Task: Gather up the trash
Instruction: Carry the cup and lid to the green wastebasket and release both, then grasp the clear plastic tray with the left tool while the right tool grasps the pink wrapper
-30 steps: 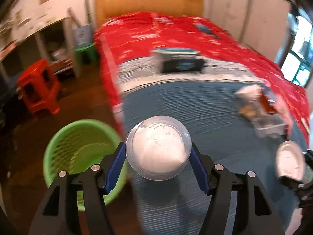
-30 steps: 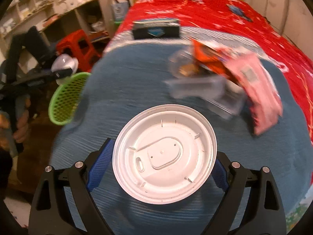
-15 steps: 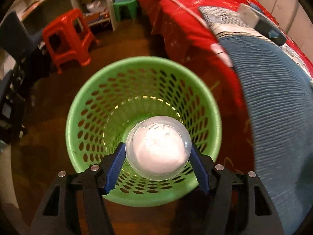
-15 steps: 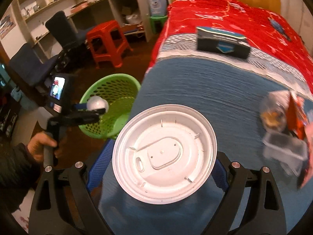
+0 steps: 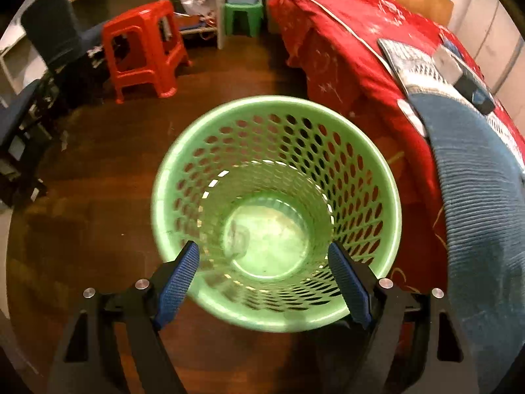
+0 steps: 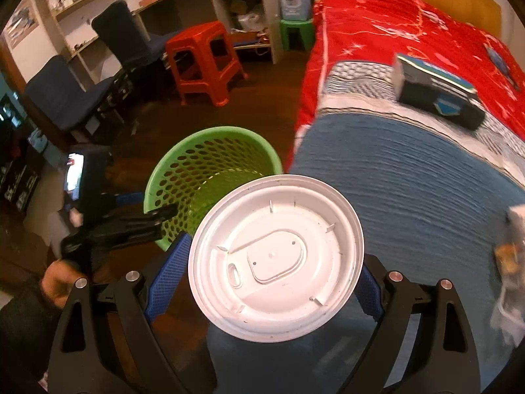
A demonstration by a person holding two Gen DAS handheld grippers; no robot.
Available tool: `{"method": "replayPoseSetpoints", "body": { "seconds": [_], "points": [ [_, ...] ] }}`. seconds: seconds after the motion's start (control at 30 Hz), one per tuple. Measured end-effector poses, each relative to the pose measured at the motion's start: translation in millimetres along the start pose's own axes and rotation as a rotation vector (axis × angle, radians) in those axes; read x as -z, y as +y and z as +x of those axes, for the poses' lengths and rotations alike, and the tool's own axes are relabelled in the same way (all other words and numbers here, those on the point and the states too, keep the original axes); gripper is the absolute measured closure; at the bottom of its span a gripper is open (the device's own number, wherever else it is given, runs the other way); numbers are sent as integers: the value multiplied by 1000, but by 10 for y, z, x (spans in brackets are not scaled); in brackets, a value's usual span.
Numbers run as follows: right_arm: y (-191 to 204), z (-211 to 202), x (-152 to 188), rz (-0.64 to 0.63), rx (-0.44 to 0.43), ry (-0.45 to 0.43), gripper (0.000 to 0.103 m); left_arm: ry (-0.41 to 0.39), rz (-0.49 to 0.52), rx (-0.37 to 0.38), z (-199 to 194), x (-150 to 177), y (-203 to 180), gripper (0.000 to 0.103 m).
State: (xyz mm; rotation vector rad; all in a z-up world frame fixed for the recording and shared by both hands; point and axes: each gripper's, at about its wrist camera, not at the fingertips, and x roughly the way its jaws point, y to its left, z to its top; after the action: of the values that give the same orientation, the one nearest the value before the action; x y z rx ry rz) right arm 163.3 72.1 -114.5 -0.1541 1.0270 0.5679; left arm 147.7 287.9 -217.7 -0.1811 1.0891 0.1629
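Left gripper [image 5: 262, 262] opening, empty, over green basket [image 5: 390, 203]; probably clear cup [image 5: 262, 233] lies inside. Right gripper [image 6: 272, 266] pinches white lid [image 6: 275, 259].

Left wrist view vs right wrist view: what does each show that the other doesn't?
Left wrist only: the inside bottom of the green perforated plastic basket, where a clear round cup lies, with the left gripper opening above it, nothing between its jaws.

Right wrist only: the right gripper shut on a white round plastic lid, the person's left hand, clear packaging on the bed.

Both: basket, red plastic stool, blue knit blanket, dark box.
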Motion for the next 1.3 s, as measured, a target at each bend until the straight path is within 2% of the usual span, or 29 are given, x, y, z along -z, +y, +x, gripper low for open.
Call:
{"method": "replayPoseSetpoints", "body": {
  "seconds": [0.17,0.33,0.53,0.63,0.77,0.83,0.97,1.3],
  "points": [
    [190,327,-151,-22,-24,33,15,-33,-46,-20,-215,123,237,25],
    [434,669,-252,-54,-38,72,14,-65,-73,-72,-388,261,454,25],
    [641,1067,-326,-48,-83,126,14,-62,-144,-76,-465,419,700,25],
    [677,1091,-331,-44,-85,121,12,-57,-159,-79,-478,462,727,25],
    [656,942,-343,-33,-109,90,10,-63,-159,-85,-535,470,699,25],
    [657,846,-335,-43,-92,74,10,-72,-154,-89,-591,467,657,25],
    [523,513,-244,-34,-92,28,10,-101,-137,-87,-733,453,520,25],
    [-156,-463,396,34,32,-59,10,-156,-44,-16,-1033,414,-228,25]
  ]
}}
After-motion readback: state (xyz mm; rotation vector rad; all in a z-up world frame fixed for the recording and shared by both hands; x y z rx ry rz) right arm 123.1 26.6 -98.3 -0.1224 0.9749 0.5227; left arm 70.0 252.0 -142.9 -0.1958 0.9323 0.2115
